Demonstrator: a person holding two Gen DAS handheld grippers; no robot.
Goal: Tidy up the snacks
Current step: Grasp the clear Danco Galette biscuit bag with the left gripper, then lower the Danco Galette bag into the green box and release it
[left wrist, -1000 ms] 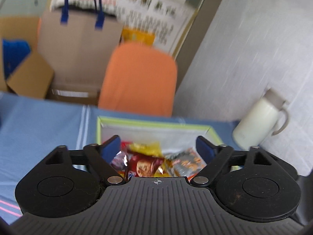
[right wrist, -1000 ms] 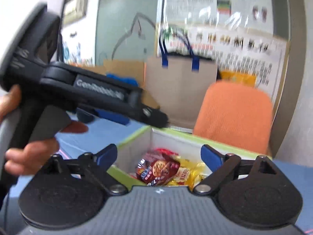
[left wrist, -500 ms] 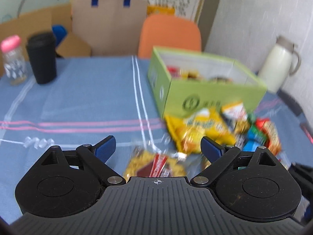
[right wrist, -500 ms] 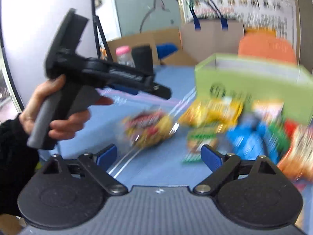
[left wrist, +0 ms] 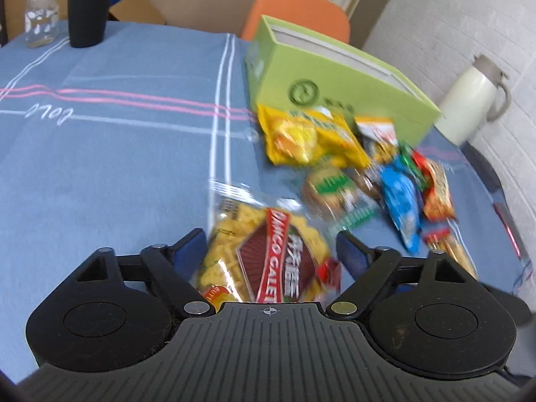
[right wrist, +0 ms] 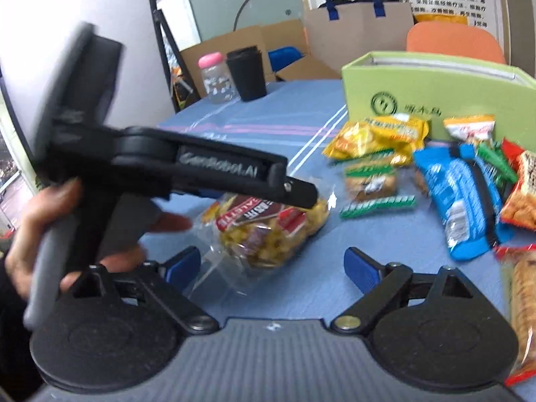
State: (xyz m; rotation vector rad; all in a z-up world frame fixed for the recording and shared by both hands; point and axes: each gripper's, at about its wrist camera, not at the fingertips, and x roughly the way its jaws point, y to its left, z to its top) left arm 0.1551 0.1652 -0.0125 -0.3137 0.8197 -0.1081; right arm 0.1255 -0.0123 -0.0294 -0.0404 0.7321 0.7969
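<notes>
A clear bag of yellow crackers with a red label [left wrist: 268, 254] lies on the blue tablecloth. My left gripper [left wrist: 271, 251] is open with a finger on each side of the bag, just above it; the bag also shows in the right wrist view [right wrist: 268, 231] under the left gripper's tip [right wrist: 301, 194]. My right gripper [right wrist: 273, 266] is open and empty, low over the cloth near the same bag. A green box [left wrist: 335, 77] stands behind a heap of loose snacks: a yellow packet [left wrist: 308, 137], a blue packet [left wrist: 400, 197], a green-striped biscuit pack [left wrist: 335, 194].
A black cup [left wrist: 87, 8] and a pink-capped bottle [left wrist: 42, 10] stand at the far left of the table. A white thermos [left wrist: 469, 100] stands right of the box. An orange chair [left wrist: 298, 10] and cardboard boxes are behind the table.
Both grippers have come away from above the green box and dropped toward the table. My left gripper now straddles the cracker bag, closer than half a second ago.
</notes>
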